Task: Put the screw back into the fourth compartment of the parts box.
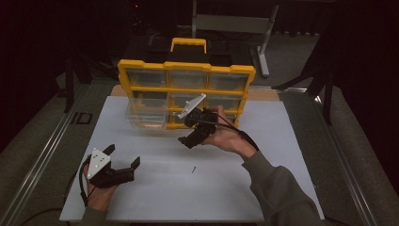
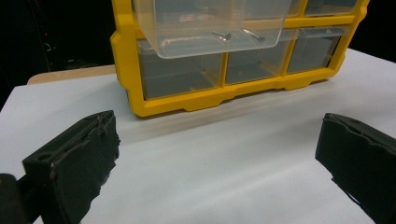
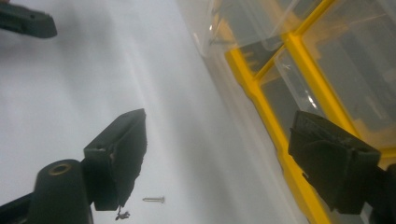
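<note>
The screw point(image 1: 193, 169) lies loose on the white table point(image 1: 141, 202), between your 2 hands and in front of the yellow organizer point(image 1: 123, 75); in the right gripper view it shows low, just beside the tip of 1 jaw point(image 3: 154, 199). It looks to be what you are going for, because your right gripper point(image 1: 188, 139) hangs above the table a little beyond it, tilted down toward it. Its jaws stand spread wide with nothing between them, which is the correct state to come over so small a thing.

The clear drawer point(image 1: 146, 115) of the organizer is pulled out, and in the left gripper view 2 screws point(image 2: 222, 35) already lie inside it. So I judge that the drawer stays open to receive the loose screw.

Your left gripper point(image 1: 123, 165) rests low near the table edge, well apart from the screw, jaws also spread and empty. It points at the organizer, probably waiting there to steady it or push the drawer.
</note>
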`<state>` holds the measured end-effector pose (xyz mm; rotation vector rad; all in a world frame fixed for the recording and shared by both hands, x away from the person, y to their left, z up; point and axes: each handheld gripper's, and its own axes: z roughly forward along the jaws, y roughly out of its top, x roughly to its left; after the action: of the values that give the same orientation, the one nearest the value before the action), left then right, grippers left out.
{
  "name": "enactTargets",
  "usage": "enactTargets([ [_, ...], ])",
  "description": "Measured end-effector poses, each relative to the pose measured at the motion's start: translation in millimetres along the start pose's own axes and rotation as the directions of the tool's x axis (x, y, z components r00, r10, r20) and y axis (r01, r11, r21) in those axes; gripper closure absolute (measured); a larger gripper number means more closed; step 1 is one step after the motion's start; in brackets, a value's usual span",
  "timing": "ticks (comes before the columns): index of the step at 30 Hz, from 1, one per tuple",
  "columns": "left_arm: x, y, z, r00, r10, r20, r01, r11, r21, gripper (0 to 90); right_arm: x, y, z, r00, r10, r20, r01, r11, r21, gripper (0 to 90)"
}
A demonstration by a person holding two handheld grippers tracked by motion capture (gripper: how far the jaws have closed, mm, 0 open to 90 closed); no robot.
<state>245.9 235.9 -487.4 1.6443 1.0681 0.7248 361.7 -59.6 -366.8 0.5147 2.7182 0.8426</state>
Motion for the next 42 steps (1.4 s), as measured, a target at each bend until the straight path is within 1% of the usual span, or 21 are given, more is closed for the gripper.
enactTargets([
  [1,0.2,-0.2,0.2,1.0,0.0,-0.001,0.0,1.0,0.001,0.2,0.0,0.0,0.0,1.0,0.0,0.0,0.0,1.0,0.0,19.9],
  [4,-0.1,0.1,0.0,1.0,0.001,0.0,-0.001,1.0,0.002,0.2,1.7,-8.3,5.4,1.0,0.004,-0.005,-0.003,1.0,0.013,20.2],
  [6,-0.2,0.0,0.1,1.0,0.0,-0.001,0.0,1.0,0.001,0.2,2.5,-15.4,10.1,0.9998,0.005,-0.018,-0.005,1.0,0.015,21.4],
  [8,0.0,0.1,-0.1,1.0,0.001,-0.002,-0.001,1.0,0.003,0.2,3.1,-17.2,11.5,0.9999,0.001,-0.015,-0.001,1.0,0.019,22.1],
  [12,0.6,0.0,-0.3,1.0,-0.002,-0.003,0.002,1.0,0.003,0.2,4.3,-26.2,18.6,0.9994,-0.004,-0.033,0.005,1.0,0.026,23.1],
  [15,0.4,0.0,-0.1,1.0,-0.001,-0.003,0.001,1.0,0.003,0.2,5.4,-29.3,20.5,0.9994,-0.006,-0.035,0.007,0.999,0.034,23.2],
  [18,0.5,-0.1,-0.1,1.0,0.0,-0.004,0.0,1.0,0.003,0.2,7.1,-33.0,23.4,0.9988,-0.016,-0.046,0.017,0.999,0.031,23.6],
  [20,0.6,-0.1,-0.1,1.0,-0.002,-0.005,0.002,1.0,0.004,0.2,9.4,-35.8,26.0,0.9986,-0.018,-0.051,0.02,0.999,0.036,23.8],
  [22,0.5,0.0,0.0,1.0,-0.001,-0.005,0.001,1.0,0.004,0.2,13.2,-40.4,30.9,0.9977,-0.033,-0.059,0.036,0.998,0.049,23.6],
  [23,0.4,0.0,0.1,1.0,0.001,-0.004,-0.001,1.0,0.005,0.2,13.2,-40.4,30.9,0.9977,-0.033,-0.059,0.036,0.998,0.049,23.6],
  [25,0.2,-0.1,0.2,1.0,0.001,-0.003,-0.001,1.0,0.006,0.3,16.3,-45.3,35.3,0.9959,-0.045,-0.079,0.049,0.998,0.047,23.6],
  [29,0.5,-0.1,0.2,1.0,0.001,-0.005,-0.001,1.0,0.007,0.3,18.7,-49.9,39.2,0.9948,-0.045,-0.091,0.05,0.997,0.058,23.8],
  [31,0.4,-0.1,0.2,1.0,0.001,-0.004,-0.001,1.0,0.006,0.2,19.9,-52.3,42.2,0.9946,-0.054,-0.089,0.06,0.996,0.062,24.4],
  [32,0.1,-0.1,0.3,1.0,0.001,-0.004,-0.001,1.0,0.006,0.2,20.7,-53.1,43.6,0.9944,-0.05,-0.093,0.057,0.996,0.067,24.6],
  [35,-0.1,-0.1,0.4,1.0,0.001,-0.003,-0.001,1.0,0.006,0.3,23.5,-56.4,49.4,0.9929,-0.064,-0.1,0.071,0.995,0.074,26.0],
  [38,0.5,-0.2,0.1,1.0,0.0,-0.004,0.0,1.0,0.006,0.2,26.2,-61.7,56.6,0.9907,-0.069,-0.118,0.081,0.992,0.1,26.8],
  [42,-0.1,-0.3,0.6,1.0,0.0,-0.004,0.001,1.0,0.008,0.3,28.1,-66.5,62.9,0.9869,-0.082,-0.139,0.098,0.989,0.114,31.5],
])
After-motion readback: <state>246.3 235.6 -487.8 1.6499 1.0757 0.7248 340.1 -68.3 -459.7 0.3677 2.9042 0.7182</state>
